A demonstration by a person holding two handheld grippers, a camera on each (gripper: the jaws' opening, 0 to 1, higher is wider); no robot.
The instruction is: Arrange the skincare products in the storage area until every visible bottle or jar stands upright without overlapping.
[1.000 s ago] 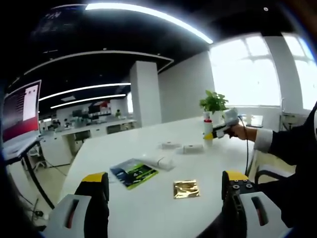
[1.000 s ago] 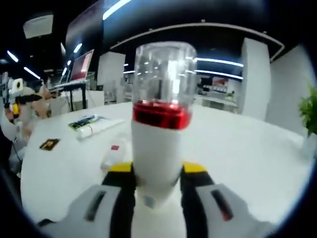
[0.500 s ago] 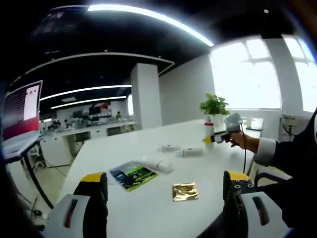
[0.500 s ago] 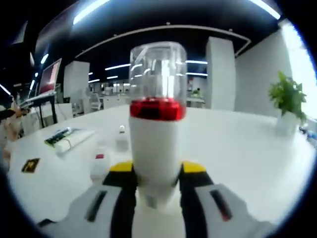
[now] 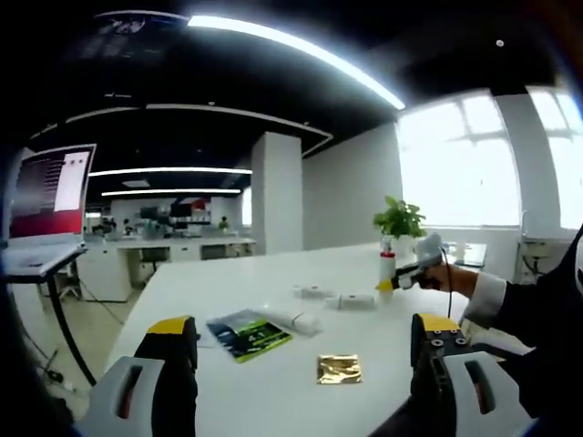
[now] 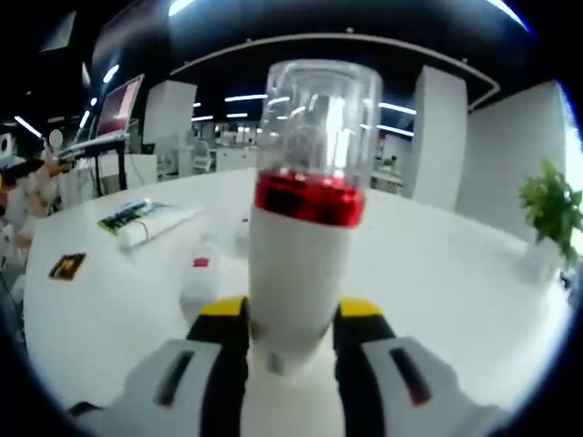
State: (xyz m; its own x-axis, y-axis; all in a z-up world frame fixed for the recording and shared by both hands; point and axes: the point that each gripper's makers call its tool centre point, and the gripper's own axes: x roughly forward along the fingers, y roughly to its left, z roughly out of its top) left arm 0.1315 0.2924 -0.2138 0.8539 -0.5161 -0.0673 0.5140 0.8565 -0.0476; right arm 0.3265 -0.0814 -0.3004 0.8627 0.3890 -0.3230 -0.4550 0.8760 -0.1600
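One bottle (image 6: 305, 228) gripped; two lying (image 5: 351, 299).

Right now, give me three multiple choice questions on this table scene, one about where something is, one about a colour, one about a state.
1. Where does the gold sachet lie?
A. on the white table
B. on the floor
C. in the plant pot

2. What colour is the band under the bottle's clear cap?
A. blue
B. red
C. green

3. What state is the right gripper in?
A. open with nothing in it
B. lying flat on the table
C. shut on the bottle

Answers:
1. A, the left gripper view shows it flat on the tabletop between the open left gripper's jaws.
2. B, a red ring sits below the clear cap.
3. C, both yellow-tipped jaws press the bottle's white body.
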